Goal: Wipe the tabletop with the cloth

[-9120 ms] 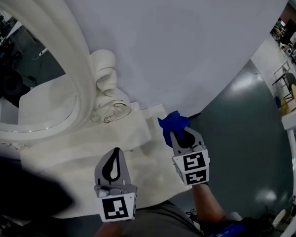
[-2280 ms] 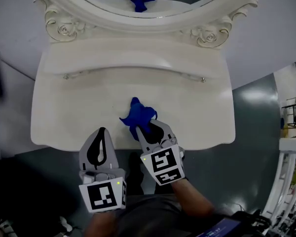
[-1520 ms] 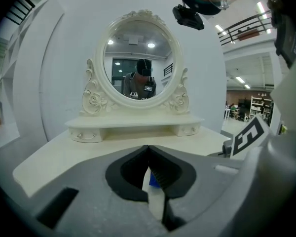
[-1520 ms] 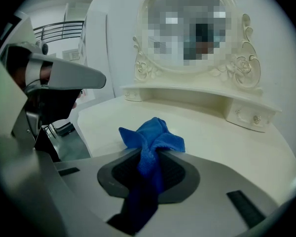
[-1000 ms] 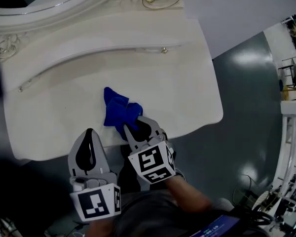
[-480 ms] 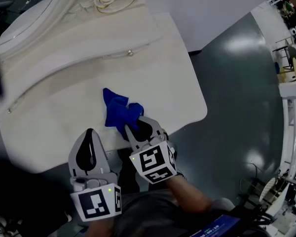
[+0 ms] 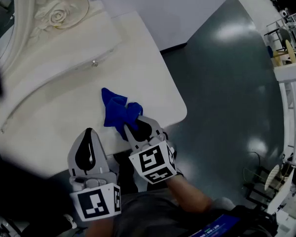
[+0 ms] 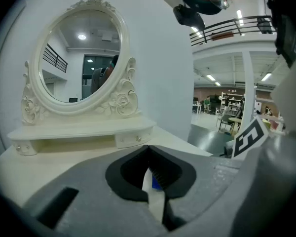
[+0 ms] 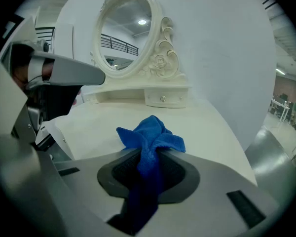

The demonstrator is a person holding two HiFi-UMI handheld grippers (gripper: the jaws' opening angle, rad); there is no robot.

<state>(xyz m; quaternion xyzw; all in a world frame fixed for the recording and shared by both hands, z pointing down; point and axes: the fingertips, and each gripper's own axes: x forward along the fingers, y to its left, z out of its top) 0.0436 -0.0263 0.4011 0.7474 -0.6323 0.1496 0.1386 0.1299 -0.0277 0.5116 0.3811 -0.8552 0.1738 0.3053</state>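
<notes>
The cloth (image 7: 116, 110) is clamped between the narrowly parted jaws of the right gripper (image 7: 134, 124), bunched over the tabletop (image 7: 138, 68). The left gripper (image 7: 90, 132) is closed on nothing.

No readable text, label, brand or number is showing in any view. Only black-and-white square marker patterns are showing, one marker (image 7: 95, 205) on the cube of the left hand-held gripper (image 7: 89, 131) and another marker (image 7: 151, 163) on the cube of the right hand-held gripper (image 7: 136, 124); they are carrying no letters or digits
</notes>
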